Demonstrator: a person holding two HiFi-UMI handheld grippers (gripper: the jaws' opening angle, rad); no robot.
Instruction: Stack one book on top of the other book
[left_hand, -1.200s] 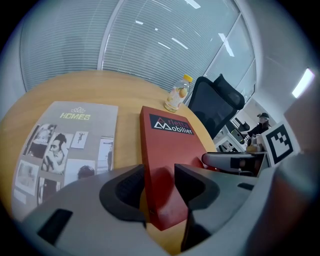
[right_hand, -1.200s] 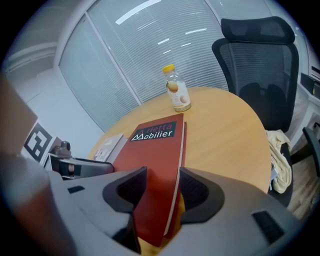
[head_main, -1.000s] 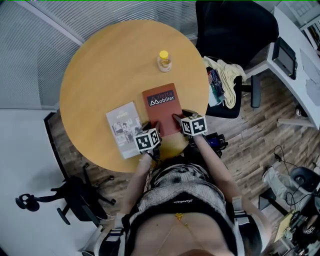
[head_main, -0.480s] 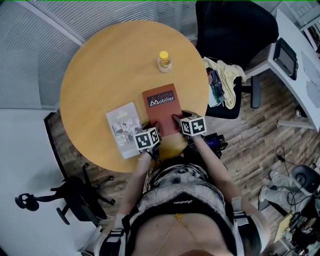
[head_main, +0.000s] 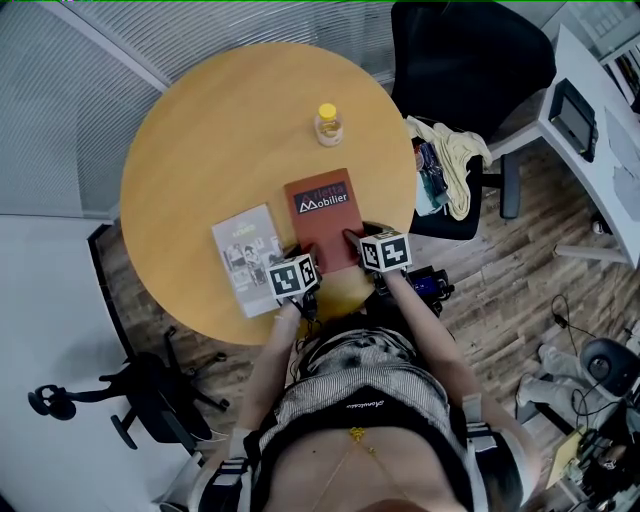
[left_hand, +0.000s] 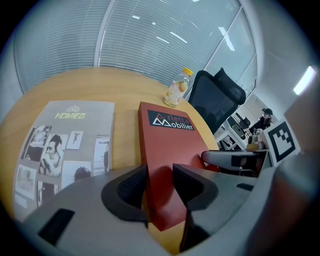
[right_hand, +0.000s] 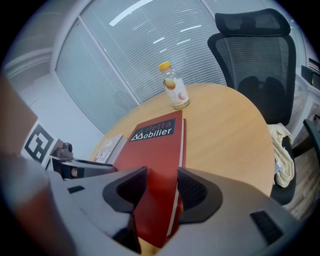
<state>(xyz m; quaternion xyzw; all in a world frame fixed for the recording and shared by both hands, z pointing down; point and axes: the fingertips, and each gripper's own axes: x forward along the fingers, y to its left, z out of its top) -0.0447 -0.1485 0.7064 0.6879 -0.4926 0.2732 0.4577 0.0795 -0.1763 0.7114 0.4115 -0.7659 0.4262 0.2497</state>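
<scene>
Landmark: red book (head_main: 322, 215), lying flat on the round wooden table (head_main: 200, 140), with its white title strip at the end far from me.

Left gripper (left_hand: 160, 177): I hold it over the red book's near left corner. Its marker cube sits just off that corner, toward my body.

Left jaws: apart by a narrow gap. The red cover shows through the gap and the corner runs on beneath them. Nothing is clamped.

Right gripper (right_hand: 162, 180): I hold it over the red book's near right corner, with its cube just past the right edge.

Right jaws: apart by a narrow gap. The red cover and its pale page edge show between them. Nothing is clamped.

Grey book (head_main: 245, 258): flat on the table just left of the red book, turned at a slight angle to it. A thin strip of bare wood shows between the two, so they do not touch.

Stack status: the books lie side by side, and neither rests on the other.

Bottle (head_main: 328, 123): upright with a yellow cap, beyond the red book's far edge and well apart from it.

Black office chair (head_main: 465, 50): off the table, beyond the red book's far right.

Pale cloth (head_main: 455, 150): to the right of the red book, past the table's rim, draped on a seat.
</scene>
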